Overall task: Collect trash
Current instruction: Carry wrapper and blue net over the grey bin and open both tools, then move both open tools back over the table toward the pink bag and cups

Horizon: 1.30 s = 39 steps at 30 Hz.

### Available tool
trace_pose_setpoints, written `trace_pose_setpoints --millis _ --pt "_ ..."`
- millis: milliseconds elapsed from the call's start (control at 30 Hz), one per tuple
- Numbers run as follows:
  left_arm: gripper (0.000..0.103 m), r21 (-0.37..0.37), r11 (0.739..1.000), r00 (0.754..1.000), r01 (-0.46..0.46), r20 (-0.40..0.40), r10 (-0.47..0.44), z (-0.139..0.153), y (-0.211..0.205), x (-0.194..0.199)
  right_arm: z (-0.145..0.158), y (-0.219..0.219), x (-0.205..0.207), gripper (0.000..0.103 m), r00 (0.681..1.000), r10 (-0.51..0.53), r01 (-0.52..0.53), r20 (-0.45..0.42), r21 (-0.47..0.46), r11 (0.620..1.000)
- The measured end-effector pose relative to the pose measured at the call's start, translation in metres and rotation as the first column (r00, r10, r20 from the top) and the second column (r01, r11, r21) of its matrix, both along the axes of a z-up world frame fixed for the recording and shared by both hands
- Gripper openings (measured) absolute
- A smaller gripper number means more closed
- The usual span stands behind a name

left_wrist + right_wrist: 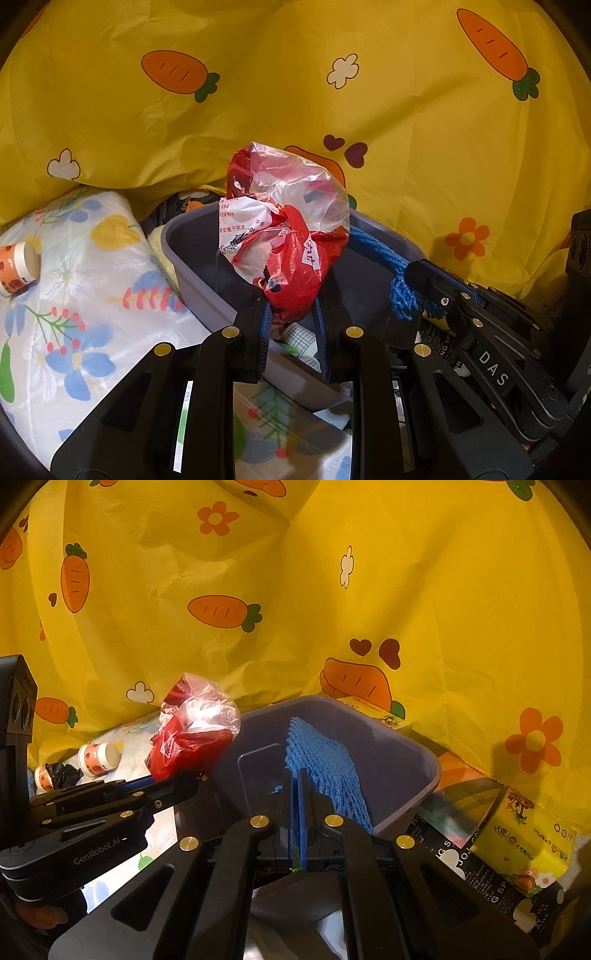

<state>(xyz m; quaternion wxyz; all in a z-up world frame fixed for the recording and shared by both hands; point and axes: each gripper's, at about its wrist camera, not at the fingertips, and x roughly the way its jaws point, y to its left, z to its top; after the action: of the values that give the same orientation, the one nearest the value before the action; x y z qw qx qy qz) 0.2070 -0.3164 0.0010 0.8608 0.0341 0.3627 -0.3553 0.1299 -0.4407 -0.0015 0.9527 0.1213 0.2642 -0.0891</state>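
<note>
My left gripper [291, 314] pinches the lower end of a crumpled red and clear plastic bag [286, 225], and the bag stands up above the near-left rim of the grey bin [424, 760]. My right gripper [298, 786] has its jaws pressed together on a blue foam net [325, 760], which hangs over the bin's open mouth and leans toward its far-right wall.

The bag worries me most. I hold only a small fold of thin film, and the bulk of it balloons above my fingers, so it may slip or flop back outward when I let go. If it tips left it lands on the floral cloth [74, 295] beside the bin rather than inside. The net is springy and may cling to my pads, or bounce off the rim.

My two grippers sit close together over one small opening, so a careless swing could knock one against the other or shove the bin. The bin mouth looks mostly open, with some paper visible at the bottom. Behind it the yellow carrot-print sheet [332, 92] rises close, leaving little room past the far rim. To the right, boxes [524, 834] crowd the bin's side. To the left, a small paper cup [22, 266] lies on the cloth, and I judge it still waits to be collected.
</note>
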Motion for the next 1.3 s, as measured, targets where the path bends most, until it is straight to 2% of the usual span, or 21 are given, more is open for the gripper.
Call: trace_pose_setpoints --millis 367,433,533,567,600,633,667,700,767,1067,1300 --pt "0.021 -0.024 1.000 1.000 0.012 -0.028 -0.013 -0.005 -0.005 0.004 -0.003 -0.004 0.004 0.003 1.000 0.001 0.000 -0.012 0.015 1.000" --pt "0.024 -0.033 0.999 0.999 0.014 -0.031 -0.015 -0.006 -0.004 0.006 -0.004 -0.004 0.005 0.003 1.000 0.002 -0.001 -0.014 0.020 1.000" --pt "0.039 -0.045 0.999 0.999 0.009 -0.030 -0.011 -0.005 -0.001 0.007 -0.005 -0.006 0.006 0.004 1.000 0.000 0.001 -0.016 0.023 1.000" --pt "0.052 -0.049 0.999 1.000 -0.001 -0.025 -0.001 -0.005 0.001 0.008 -0.006 -0.007 0.006 0.004 1.000 -0.003 0.003 -0.018 0.023 1.000" --pt "0.059 -0.057 0.998 1.000 -0.014 -0.020 0.013 -0.004 0.005 0.008 -0.006 -0.008 0.007 0.005 1.000 -0.007 0.007 -0.021 0.022 1.000" --pt "0.062 -0.068 0.997 1.000 -0.028 -0.016 0.027 -0.003 0.009 0.009 -0.007 -0.009 0.008 0.007 1.000 -0.010 0.011 -0.025 0.024 1.000" --pt "0.065 -0.074 0.996 0.999 -0.043 -0.015 0.042 -0.002 0.013 0.011 -0.008 -0.010 0.009 0.014 1.000 -0.015 0.016 -0.027 0.025 1.000" --pt "0.070 -0.076 0.995 0.998 -0.063 -0.014 0.062 -0.001 0.017 0.012 -0.009 -0.010 0.009 0.026 0.999 -0.022 0.023 -0.028 0.022 0.999" --pt "0.076 -0.078 0.992 0.995 -0.098 -0.009 0.098 -0.001 0.025 0.015 -0.011 -0.011 0.010 0.042 0.999 -0.039 0.039 -0.027 0.012 0.999" --pt "0.077 -0.072 0.989 0.992 -0.126 -0.015 0.126 -0.003 0.043 0.018 -0.014 -0.007 0.016 0.043 0.998 -0.044 0.044 -0.050 -0.001 0.999" --pt "0.077 -0.071 0.988 0.990 -0.138 -0.009 0.138 -0.003 0.058 0.013 -0.010 0.001 0.012 0.055 0.998 -0.049 0.048 -0.042 -0.010 0.999"
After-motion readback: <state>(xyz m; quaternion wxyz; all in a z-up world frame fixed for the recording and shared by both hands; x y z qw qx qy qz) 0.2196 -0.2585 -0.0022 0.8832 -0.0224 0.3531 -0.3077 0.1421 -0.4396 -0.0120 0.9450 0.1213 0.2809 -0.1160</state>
